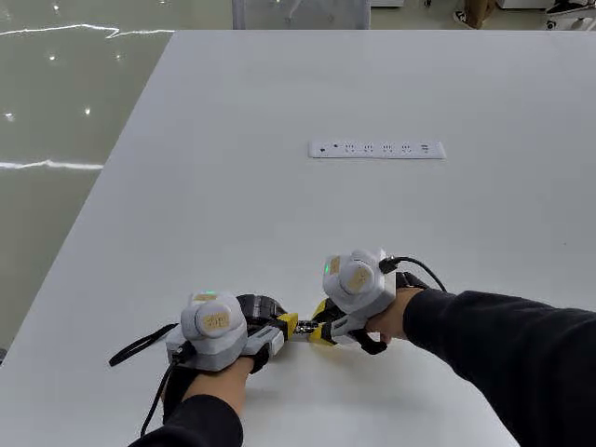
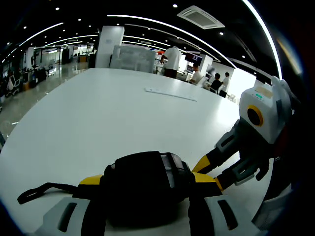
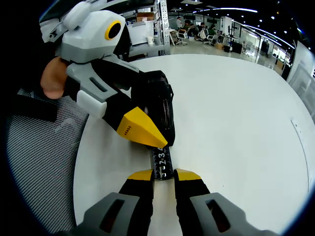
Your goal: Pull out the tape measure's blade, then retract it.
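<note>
at the near edge of the table [image 1: 372, 84] the left tool [image 2: 147, 183] is clenched around the black tape measure [image 1: 261, 307]. just to its right, the right tool [image 3: 162, 176] pinches the tip of the blade [image 3: 161, 162], with only a short length out of the case. the pull-out looks barely begun. next, the right tool should draw straight away to the right while the left braces the case.

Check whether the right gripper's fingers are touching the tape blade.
Touching. The right gripper view shows both yellow fingers pressed against the edges of the blade, pinching its end just outside the case.
</note>
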